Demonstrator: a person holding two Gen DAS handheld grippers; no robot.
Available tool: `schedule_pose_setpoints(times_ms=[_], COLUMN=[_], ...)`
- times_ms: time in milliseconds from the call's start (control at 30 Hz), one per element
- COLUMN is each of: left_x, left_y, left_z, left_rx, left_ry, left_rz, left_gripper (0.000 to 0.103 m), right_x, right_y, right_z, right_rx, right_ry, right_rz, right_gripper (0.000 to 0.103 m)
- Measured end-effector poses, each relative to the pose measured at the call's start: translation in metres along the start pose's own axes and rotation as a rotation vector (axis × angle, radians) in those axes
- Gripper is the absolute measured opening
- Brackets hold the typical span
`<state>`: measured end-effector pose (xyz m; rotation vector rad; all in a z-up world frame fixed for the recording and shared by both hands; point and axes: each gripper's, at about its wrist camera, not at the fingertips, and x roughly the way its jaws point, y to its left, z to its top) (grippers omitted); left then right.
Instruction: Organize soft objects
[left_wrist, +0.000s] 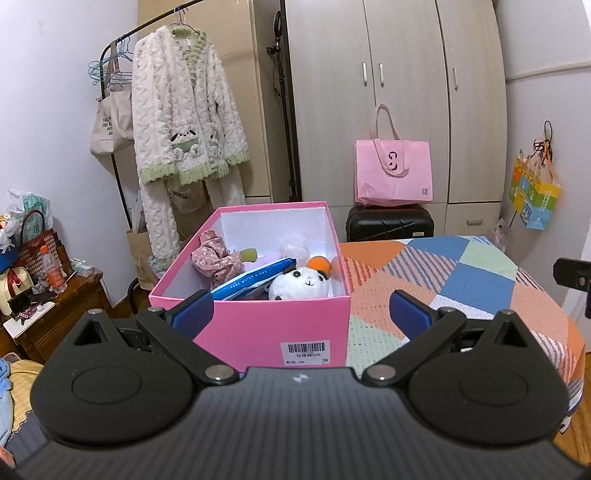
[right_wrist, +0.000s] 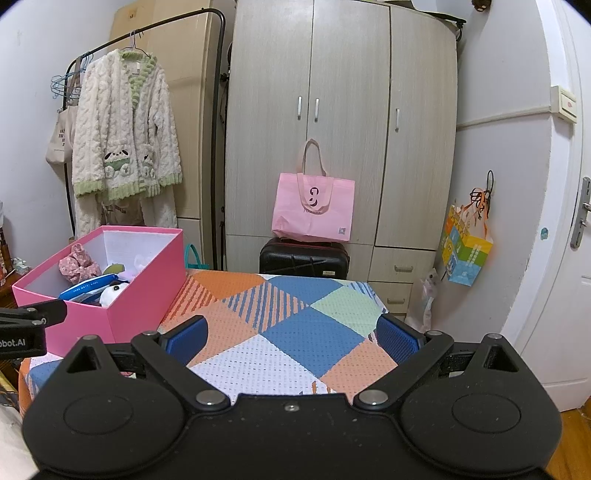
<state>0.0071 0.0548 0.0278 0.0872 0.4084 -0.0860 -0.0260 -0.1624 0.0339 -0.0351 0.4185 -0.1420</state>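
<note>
A pink box stands open at the left edge of a table with a patchwork cloth. Inside lie a white panda plush, a blue wipes pack, a pink floral cloth bundle and an orange ball. My left gripper hangs open just in front of the box, nothing between its blue pads. My right gripper is open over the cloth, to the right of the box, and holds nothing.
Behind the table stand a black suitcase with a pink tote bag on it and a wardrobe. A fluffy robe hangs on a rack at the left. A cluttered wooden side table sits lower left.
</note>
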Motion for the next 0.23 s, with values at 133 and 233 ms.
schedule_pose_setpoints(times_ms=[133,233], left_x=[0.0012,0.0003], left_y=[0.0022,0.0036], left_z=[0.0002,0.0006], left_rx=[-0.003,-0.006], left_ry=[0.0,-0.001], left_rz=[0.001,0.002], left_gripper=[0.103,0.103], right_x=[0.0018,0.002], right_y=[-0.0005,-0.0008], right_z=[-0.0006,-0.0005], right_rx=[-0.001,-0.001], right_ry=[0.004,0.003], right_rz=[-0.001,-0.001], right_gripper=[0.1,0.1])
